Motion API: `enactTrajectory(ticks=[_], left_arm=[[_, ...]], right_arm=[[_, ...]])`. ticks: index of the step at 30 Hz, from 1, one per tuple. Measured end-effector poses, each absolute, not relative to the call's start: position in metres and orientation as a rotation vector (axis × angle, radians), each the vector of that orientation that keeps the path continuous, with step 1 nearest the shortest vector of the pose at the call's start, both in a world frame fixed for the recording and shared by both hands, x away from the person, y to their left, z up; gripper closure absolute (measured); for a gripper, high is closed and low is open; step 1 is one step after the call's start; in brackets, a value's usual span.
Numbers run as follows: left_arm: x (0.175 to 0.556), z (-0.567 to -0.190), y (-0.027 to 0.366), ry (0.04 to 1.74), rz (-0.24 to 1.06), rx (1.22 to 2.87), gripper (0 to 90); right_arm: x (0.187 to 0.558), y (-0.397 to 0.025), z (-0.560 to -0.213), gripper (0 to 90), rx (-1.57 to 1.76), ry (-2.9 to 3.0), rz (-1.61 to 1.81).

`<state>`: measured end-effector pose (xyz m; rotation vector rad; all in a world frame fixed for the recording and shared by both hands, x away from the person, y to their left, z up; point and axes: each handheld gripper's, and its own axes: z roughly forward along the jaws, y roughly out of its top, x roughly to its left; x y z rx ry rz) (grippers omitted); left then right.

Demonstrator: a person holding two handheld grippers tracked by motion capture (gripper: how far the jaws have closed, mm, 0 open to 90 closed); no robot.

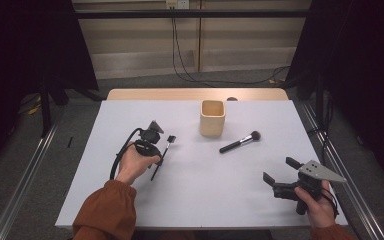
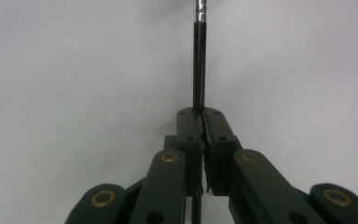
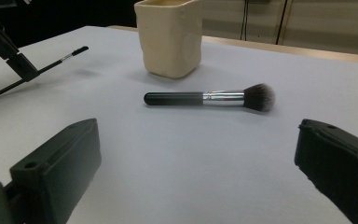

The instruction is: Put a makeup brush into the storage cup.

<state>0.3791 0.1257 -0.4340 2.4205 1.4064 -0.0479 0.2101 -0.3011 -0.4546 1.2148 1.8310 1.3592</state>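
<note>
Right gripper: held low at the near right corner of the counter, jaws spread wide and gripping nothing; in the right gripper view both jaws are cut off by the bottom and side edges, so their roots stay out of sight.

Left gripper: over the near-left part of the counter, jaws clenched on the thin brush; the person's hand covers most of the body in the high view.

Thin brush: a slim black stick gripped around mid-length, tilted, its lower end toward the person and its small dark head pointing away. In the left gripper view the handle runs straight up from between the closed pads and its tip is cut off by the top edge (just the start of a silver collar shows). Whether its lower end touches the counter is hard to tell.

Powder brush: lies flat on the counter, well apart from both grippers, between the right gripper and the cup; black handle, silver ferrule, fluffy dark head at the far-right end.

Cup: cream, squarish, upright, just beyond the powder brush (not touching it); its inside is barely visible, and in the right gripper view its rim is clipped by the top edge.

Far edge: a bare wooden strip behind the white surface, with a small dark spot too small to make out.
</note>
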Motion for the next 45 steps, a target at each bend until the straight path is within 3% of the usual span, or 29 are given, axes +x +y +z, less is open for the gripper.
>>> enactTrajectory(ticks=[5,10,33,36,45], left_arm=[[0.373,-0.433,0.134,1.389,-0.001,2.31,86.4],[0.366,-0.428,0.137,1.23,0.014,2.303,86.3],[0.33,-0.424,0.156,1.082,0.179,1.995,86.2],[0.326,-0.423,0.158,1.064,0.198,1.986,86.2],[0.31,-0.415,0.169,0.994,0.241,1.909,86.2]], right_arm=[[0.21,-0.301,-0.454,0.0,1.233,1.837,1.377],[0.21,-0.3,-0.455,0.0,1.213,1.847,1.368],[0.206,-0.291,-0.451,0.5,1.152,1.906,1.422],[0.207,-0.29,-0.451,5.0,1.154,1.915,1.428],[0.209,-0.282,-0.449,2.5,1.14,1.9,1.45]])
